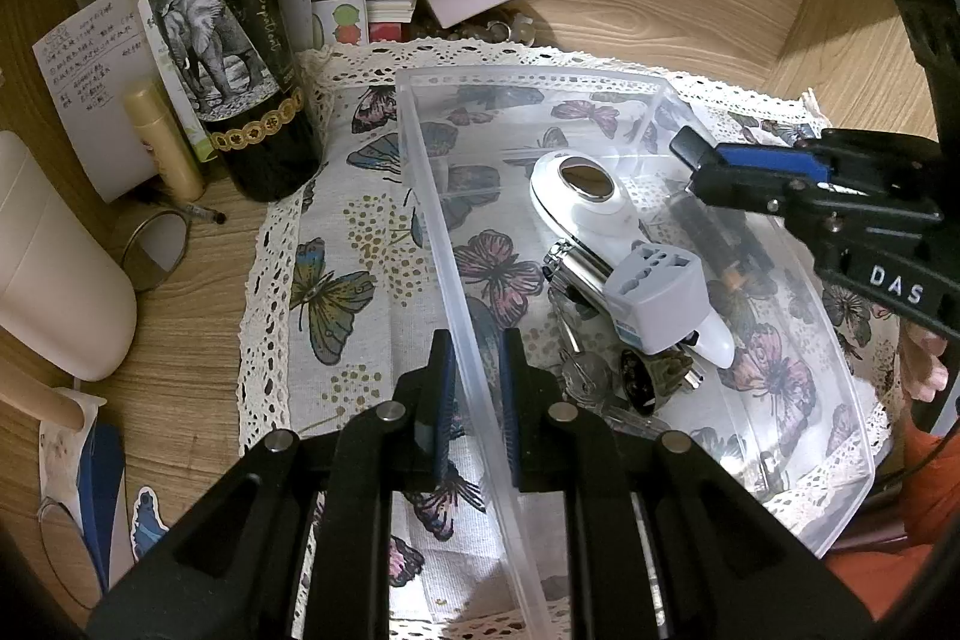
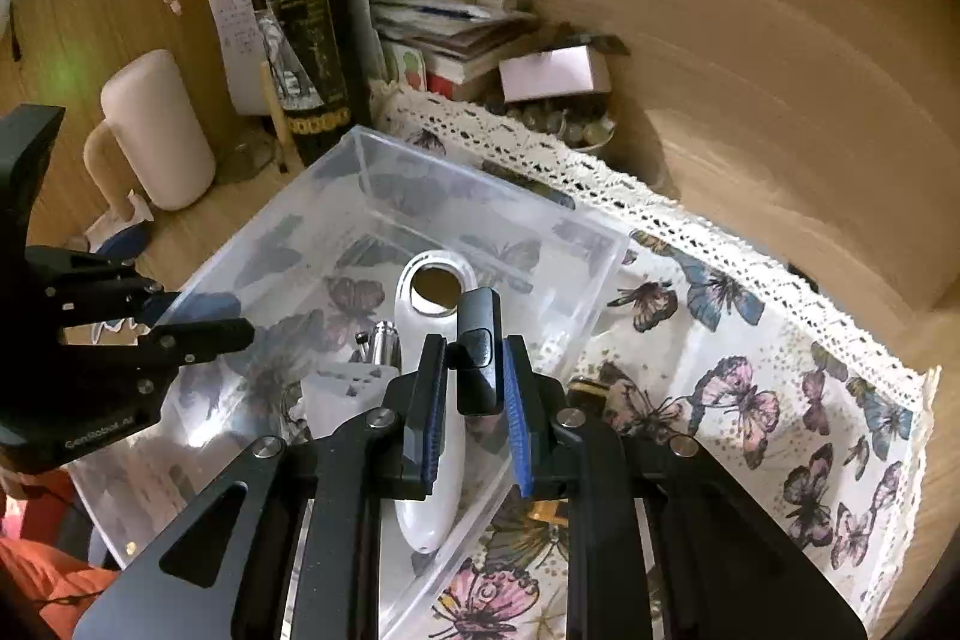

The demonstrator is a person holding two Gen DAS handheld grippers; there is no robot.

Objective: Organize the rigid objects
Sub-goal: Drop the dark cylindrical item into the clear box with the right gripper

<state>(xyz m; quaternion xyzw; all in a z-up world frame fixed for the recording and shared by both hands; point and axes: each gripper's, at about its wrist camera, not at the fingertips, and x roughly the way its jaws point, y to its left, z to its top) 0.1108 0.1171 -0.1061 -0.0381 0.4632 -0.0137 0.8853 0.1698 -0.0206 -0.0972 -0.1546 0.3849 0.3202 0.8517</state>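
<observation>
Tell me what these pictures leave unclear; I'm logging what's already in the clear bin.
- Small items under the grey adapter in the clear bin: left wrist view, heaped and partly covered, so only keys are recognisable.
- The black object in the right tool: both views, lower end hidden between the fingers; identity unclear.
- The dark cylinder: left wrist view, partly hidden by the right tool.
- The wine bottle label text: too small.
</observation>
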